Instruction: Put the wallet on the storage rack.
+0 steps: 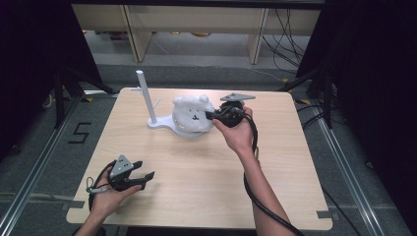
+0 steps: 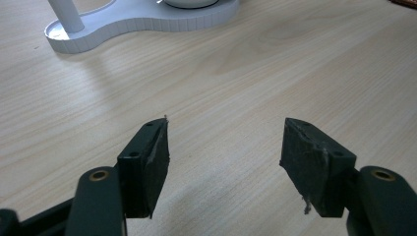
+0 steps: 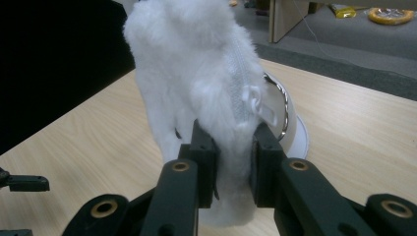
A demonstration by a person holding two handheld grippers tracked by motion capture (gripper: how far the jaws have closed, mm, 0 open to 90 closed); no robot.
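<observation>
The stand (image 1: 156, 120) sits at the upper centre of the worktop (image 1: 196, 167). The plush toy (image 1: 192, 114) rests on its base, right of the post. The right gripper (image 1: 212, 116) adjoins the toy's right side; the left gripper (image 1: 147, 178) lies lower left.

Your high view looks forward and down from above your side of the table (image 1: 196, 167), taking in the whole tabletop and the floor beyond. Your left gripper view rides low over the near left of the table (image 2: 236, 73), facing the far side; it catches the near edge of the white stand (image 2: 142, 22), which the high view shows at the far middle (image 1: 160, 123). Your right gripper view sits very close to the white plush (image 3: 196, 73), facing left across the table; the high view shares that plush (image 1: 189, 110).
</observation>
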